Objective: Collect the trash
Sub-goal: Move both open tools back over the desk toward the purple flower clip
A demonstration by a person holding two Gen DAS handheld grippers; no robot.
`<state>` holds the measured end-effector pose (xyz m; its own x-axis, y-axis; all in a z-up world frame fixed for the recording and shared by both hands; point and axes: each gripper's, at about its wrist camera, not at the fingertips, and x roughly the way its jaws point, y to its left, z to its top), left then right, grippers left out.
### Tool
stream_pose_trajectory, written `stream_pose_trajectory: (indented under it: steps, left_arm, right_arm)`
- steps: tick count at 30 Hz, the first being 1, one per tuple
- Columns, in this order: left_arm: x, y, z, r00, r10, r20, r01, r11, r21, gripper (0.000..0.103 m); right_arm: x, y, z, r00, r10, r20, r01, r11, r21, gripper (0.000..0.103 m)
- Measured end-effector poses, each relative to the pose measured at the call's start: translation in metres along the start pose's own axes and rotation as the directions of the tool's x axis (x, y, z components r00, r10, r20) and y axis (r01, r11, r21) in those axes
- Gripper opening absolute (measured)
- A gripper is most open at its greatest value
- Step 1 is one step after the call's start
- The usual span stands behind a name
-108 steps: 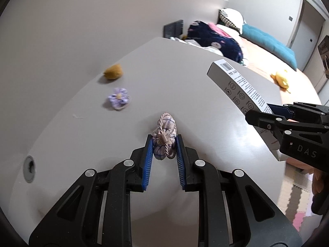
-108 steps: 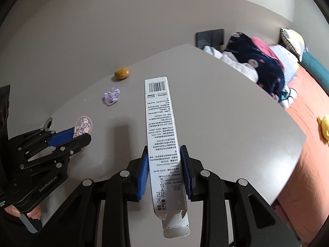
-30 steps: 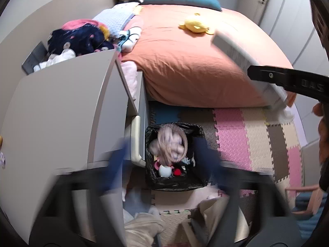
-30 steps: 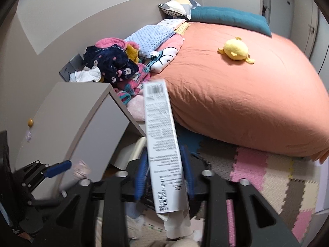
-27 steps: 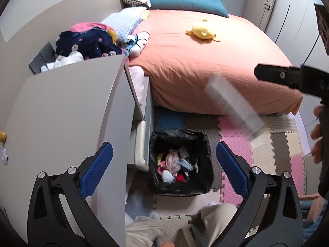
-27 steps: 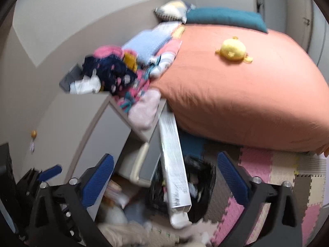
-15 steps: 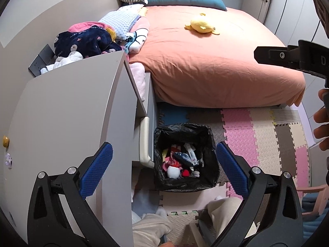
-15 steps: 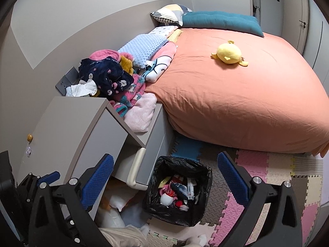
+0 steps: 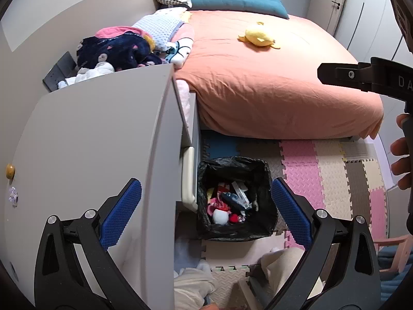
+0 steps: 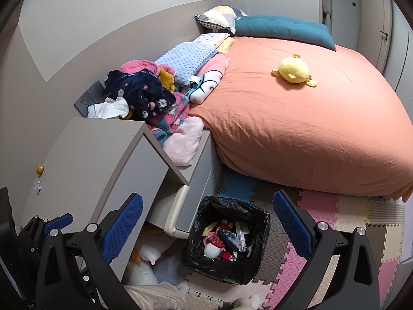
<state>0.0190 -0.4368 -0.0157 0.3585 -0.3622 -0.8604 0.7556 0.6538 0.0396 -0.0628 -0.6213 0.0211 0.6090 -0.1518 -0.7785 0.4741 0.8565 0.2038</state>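
Both grippers empty above the bin.

Left gripper (image 9: 206,206) and right gripper (image 10: 207,222) hang jaws wide, nothing between them, tilted down so drops fall into the black-lined trash bin (image 10: 198,258) at 6 o'clock. Trash (image 10: 227,240) lies inside. At 9 o'clock, two small items (image 9: 11,183) remain on the grey surface (image 9: 90,142), likely the next pickup.

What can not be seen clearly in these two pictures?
- Bottom of the trash bin: both views, top trash covers it.
- Small purple thing on the desk: both views, too small to identify.
- Under the desk: right wrist view, the hand-held gripper hides it.
- Person's hand: left wrist view, cut by the edge.
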Motion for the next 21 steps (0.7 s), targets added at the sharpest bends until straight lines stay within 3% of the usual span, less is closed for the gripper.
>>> stream_pose_trajectory:
  steps: [21]
  left_arm:
    - [-0.023, 0.097, -0.027, 0.998, 0.065, 0.016, -0.061, 0.983, -0.171, 0.097]
  right_arm:
    - [0.020, 0.111, 0.012, 0.995, 0.096, -0.020, -0.098, 0.986, -0.133, 0.100]
